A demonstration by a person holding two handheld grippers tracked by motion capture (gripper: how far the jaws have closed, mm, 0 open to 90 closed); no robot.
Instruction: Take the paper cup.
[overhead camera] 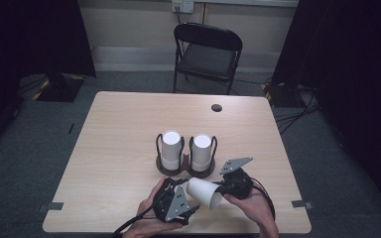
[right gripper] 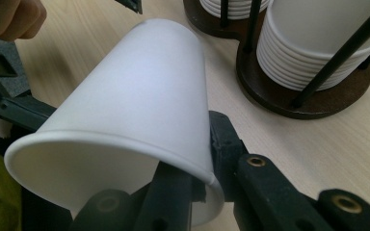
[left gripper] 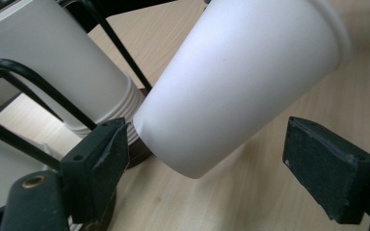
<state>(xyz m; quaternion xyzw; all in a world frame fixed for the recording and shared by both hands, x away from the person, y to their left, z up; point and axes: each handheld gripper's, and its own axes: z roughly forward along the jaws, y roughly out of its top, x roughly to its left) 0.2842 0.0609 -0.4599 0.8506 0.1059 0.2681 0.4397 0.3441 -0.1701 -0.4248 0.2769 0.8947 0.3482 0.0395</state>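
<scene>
A loose white paper cup (overhead camera: pixel 204 192) lies tilted on its side above the table's near edge, base toward the left. My right gripper (overhead camera: pixel 220 190) is shut on its rim (right gripper: pixel 207 168), one jaw inside and one outside. My left gripper (overhead camera: pixel 190 196) is open, and the cup's base (left gripper: pixel 192 159) sits between its jaws without touching the pads (left gripper: pixel 103 149). Behind stands a dark wire cup holder (overhead camera: pixel 184 168) with two stacks of white cups (overhead camera: pixel 171 148), (overhead camera: pixel 201 150). The same stacks (right gripper: pixel 313 48) appear in the right gripper view, and one stack (left gripper: pixel 62 62) in the left gripper view.
The light wooden table (overhead camera: pixel 124 148) has a round cable hole (overhead camera: pixel 217 107) near its far edge. A black folding chair (overhead camera: pixel 207 52) stands beyond the table. The person's hands (overhead camera: pixel 250 208) come in at the near edge.
</scene>
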